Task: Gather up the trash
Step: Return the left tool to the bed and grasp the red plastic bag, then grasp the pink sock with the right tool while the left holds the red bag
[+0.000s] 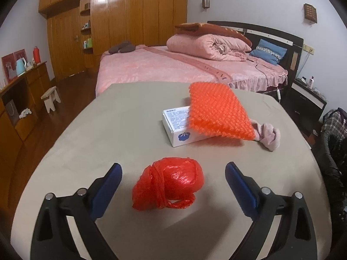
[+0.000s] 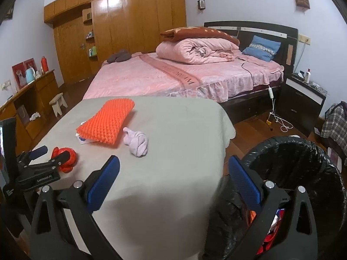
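Jaws apart, the left gripper flanks a knotted red plastic bag on the bench; light and crushable, it likely grips best across its bunched middle.

I am working in a home bedroom: made bed with pink quilt, wooden wardrobe, dark nightstand.
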### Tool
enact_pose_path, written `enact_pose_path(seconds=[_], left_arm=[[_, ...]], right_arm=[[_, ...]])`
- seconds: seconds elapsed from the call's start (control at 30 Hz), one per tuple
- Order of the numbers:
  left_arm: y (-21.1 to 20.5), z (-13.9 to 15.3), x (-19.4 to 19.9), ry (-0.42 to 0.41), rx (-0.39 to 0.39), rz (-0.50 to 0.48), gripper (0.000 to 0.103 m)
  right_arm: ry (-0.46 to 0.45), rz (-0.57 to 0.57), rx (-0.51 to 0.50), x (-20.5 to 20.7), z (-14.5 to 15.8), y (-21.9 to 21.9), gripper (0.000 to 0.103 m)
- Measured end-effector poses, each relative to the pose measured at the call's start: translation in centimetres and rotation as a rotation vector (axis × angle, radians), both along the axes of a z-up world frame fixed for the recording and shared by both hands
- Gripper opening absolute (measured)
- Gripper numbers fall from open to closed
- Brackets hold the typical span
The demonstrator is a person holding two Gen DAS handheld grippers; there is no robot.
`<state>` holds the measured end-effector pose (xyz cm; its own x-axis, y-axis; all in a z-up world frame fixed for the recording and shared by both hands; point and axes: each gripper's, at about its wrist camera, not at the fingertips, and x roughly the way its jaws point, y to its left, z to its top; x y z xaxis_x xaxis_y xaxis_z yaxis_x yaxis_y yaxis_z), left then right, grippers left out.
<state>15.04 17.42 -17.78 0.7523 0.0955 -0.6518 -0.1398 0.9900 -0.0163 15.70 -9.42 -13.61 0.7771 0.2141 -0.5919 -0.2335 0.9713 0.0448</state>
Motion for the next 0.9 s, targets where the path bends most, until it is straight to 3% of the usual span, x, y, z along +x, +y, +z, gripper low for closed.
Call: enact_pose_path(seconds=[0.23,0.5,0.6,0.9], left_arm=[[0.1,-1.2,1.2,0.072,-0.037,-0.025,0.077],[-0.4,-1.6,1.2,0.090,-0.046,-0.059,0.049],[-0.2,-1.5,1.0,0.082,-0.051,-0.058,0.042],[-0.1,0.3,1.7,0.025,-0.055,-0.046,0.037]], right_arm=[[0.020,0.007,-0.007,0.9,-0.8,0.7,0.097],[0.037,0.011,-0.014,1.7,-1.6,1.4,0.097],[0.042,0.015,-0.018,2.0,-1.8,1.6,0.097],[0.052,0.018,-0.015,3.7,-2.7,2.8,0.097]])
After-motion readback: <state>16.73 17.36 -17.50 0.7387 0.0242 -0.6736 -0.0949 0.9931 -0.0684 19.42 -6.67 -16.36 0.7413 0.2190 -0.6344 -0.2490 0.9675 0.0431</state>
